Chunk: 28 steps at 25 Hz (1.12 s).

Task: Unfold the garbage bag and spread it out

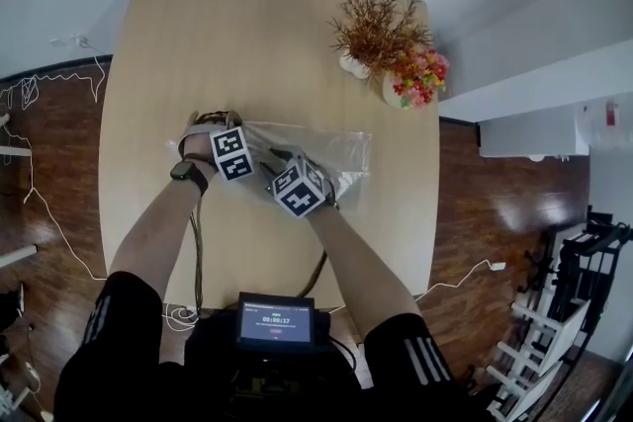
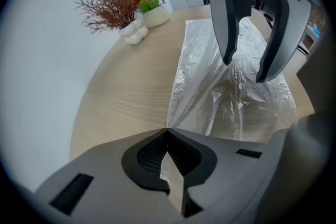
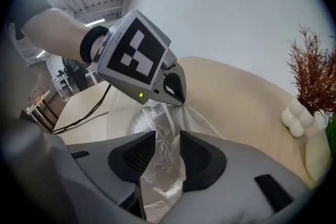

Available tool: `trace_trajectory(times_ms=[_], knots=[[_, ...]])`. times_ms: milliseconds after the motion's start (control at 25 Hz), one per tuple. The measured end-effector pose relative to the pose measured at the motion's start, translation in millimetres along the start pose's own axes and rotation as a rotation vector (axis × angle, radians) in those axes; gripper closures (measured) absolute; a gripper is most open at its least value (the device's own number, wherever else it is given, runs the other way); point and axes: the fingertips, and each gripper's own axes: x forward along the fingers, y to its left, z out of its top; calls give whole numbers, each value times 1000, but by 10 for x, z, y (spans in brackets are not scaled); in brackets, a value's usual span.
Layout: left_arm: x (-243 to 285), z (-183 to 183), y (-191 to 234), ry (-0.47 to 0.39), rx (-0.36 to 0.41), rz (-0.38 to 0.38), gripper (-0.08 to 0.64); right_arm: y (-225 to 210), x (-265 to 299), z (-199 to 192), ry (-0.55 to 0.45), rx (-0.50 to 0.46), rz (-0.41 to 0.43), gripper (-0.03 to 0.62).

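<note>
A thin, translucent white garbage bag [image 1: 331, 149] lies crumpled on the light wooden table [image 1: 168, 64], stretching from the middle toward the right. My left gripper [image 1: 212, 123] sits at the bag's left end and is shut on a corner of the film [image 2: 169, 165]. My right gripper [image 1: 270, 157] is close beside it, pointing at it. In the right gripper view the jaws [image 3: 161, 157] stand apart with a bunched strip of bag [image 3: 157, 128] running loosely between the pads. The left gripper view shows the right gripper's fingers [image 2: 227, 34] spread over the raised film [image 2: 231, 97].
A white vase of dried brown branches [image 1: 371, 30] and a pot of red and yellow flowers [image 1: 417, 77] stand at the table's far right corner. A small screen [image 1: 275, 321] is at the person's waist. Cables trail over the dark floor [image 1: 49, 212] on the left.
</note>
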Motion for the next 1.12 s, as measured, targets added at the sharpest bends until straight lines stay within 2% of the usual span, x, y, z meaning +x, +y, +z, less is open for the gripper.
trace_trajectory(times_ms=[280,440,560,720,840,920,1120], knots=[[-6,-6,16,-17,-8,11,563,43,256,-240,129,-36,23,407],[-20,-25,30,-26,-17,21,559,64,289,-252,146,-41,22,403],[-83,-61,86,-33,-34,31,518,62,299,-244,146,-44,23,400],[-370,-31,222,-103,-109,24,443,50,296,-261,152,-37,31,401],[-749,63,279,-196,-168,-30,390,59,298,-258,155,-40,31,402],[-937,68,289,-226,-170,-46,382,57,298,-261,159,-41,29,401],[-1219,-92,441,-239,-191,5,379,50,296,-258,164,-40,30,400]])
